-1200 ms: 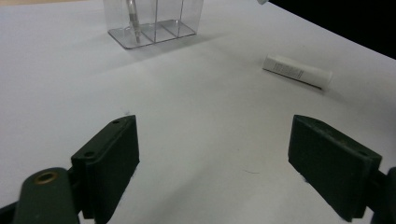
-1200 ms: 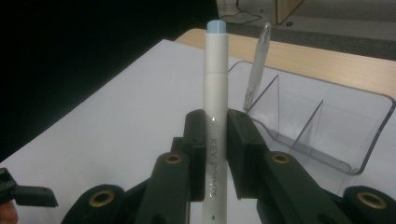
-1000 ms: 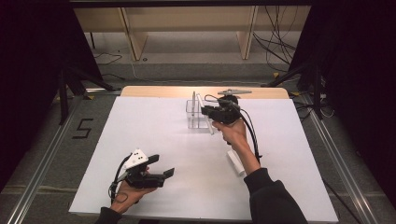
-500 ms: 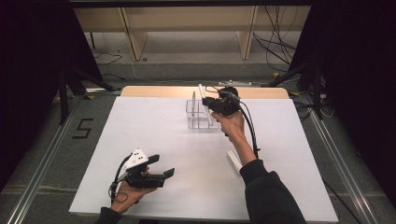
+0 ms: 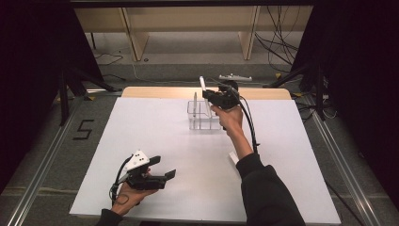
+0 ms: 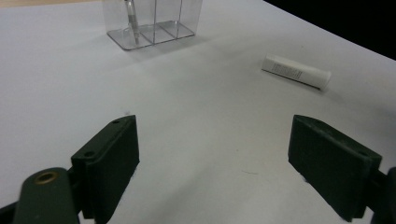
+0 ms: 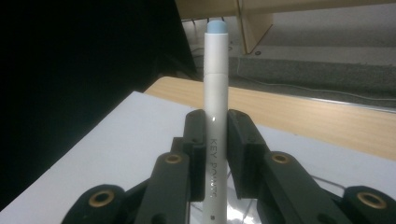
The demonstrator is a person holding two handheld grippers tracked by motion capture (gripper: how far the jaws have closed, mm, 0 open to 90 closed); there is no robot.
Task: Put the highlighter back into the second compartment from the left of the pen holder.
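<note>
Since a second ago the right gripper (image 5: 210,95) is sitting a little higher and farther back above the clear organizer (image 5: 203,115); its jaws are clamping a white pen (image 7: 215,121) with a light-blue tip, standing upright; the left gripper (image 6: 215,163) is resting low over the white table (image 5: 155,136), jaws spread wide with nothing between them; a white tube (image 6: 296,72) is lying well apart from the organizer.
</note>
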